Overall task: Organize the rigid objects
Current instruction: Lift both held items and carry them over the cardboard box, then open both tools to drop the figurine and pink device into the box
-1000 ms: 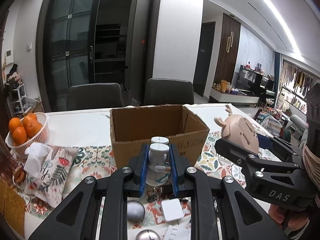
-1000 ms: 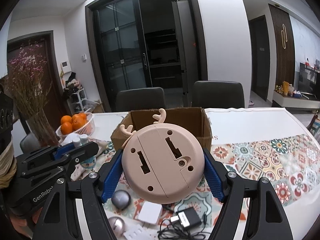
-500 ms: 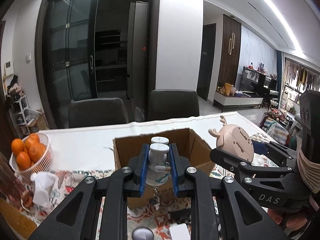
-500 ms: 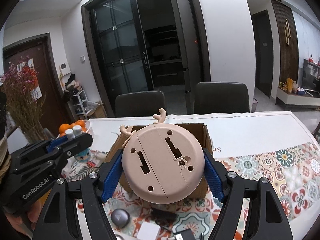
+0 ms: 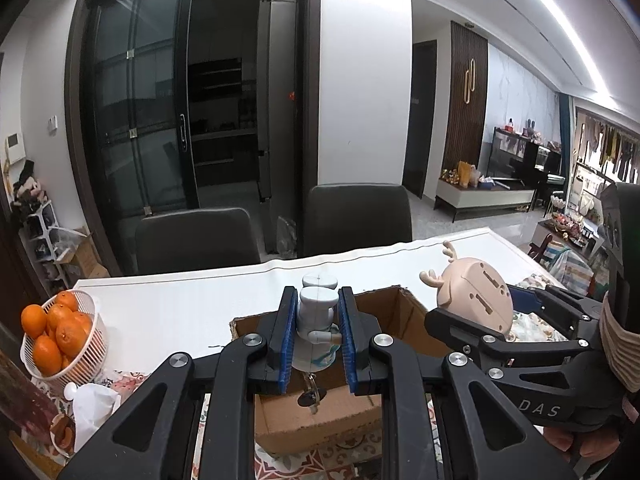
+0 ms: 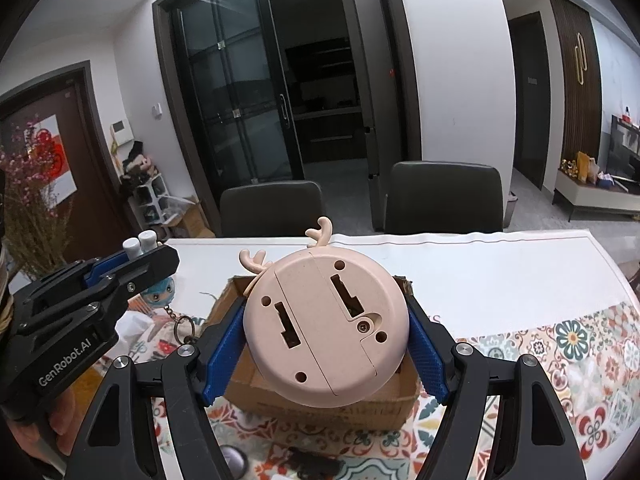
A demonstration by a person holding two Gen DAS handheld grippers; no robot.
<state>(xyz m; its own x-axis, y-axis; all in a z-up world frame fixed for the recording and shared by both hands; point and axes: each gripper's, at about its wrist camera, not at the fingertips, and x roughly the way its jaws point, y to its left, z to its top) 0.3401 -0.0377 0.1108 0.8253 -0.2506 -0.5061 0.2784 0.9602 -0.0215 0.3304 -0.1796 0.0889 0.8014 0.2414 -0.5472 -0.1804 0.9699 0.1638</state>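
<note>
Clearly, two small rigid things are carried above the open box (image 5: 320,416) on the table (image 5: 172,312).

On the left side, the left gripper (image 5: 318,340) is clenched on a figurine (image 5: 316,330), a little doll with a pale cap and a keyring (image 5: 308,398) hanging under it. The blue pads (image 5: 285,344) are pressed on its two sides, about the middle of the body. The figurine is judged to be light, hard and smooth, so it can slip or turn between the pads if it is squeezed weakly. The loose ring and chain may swing and catch on the box wall. The body, not the chain, is the better place to be taken.

On the right side, the right gripper (image 6: 326,330) is closed on a round pink toy (image 6: 326,328) with small antlers (image 6: 320,230). It is held by its rim, with the flat back turned to the camera. It looks like hollow plastic, stiff and not heavy. The round edge gives little flat surface for the pads, therefore a roll out of the jaws is possible. The thin antlers are probably fragile and should not be pressed or knocked on the cardboard.

Both things hang over the box and neither is yet laid inside it.
</note>
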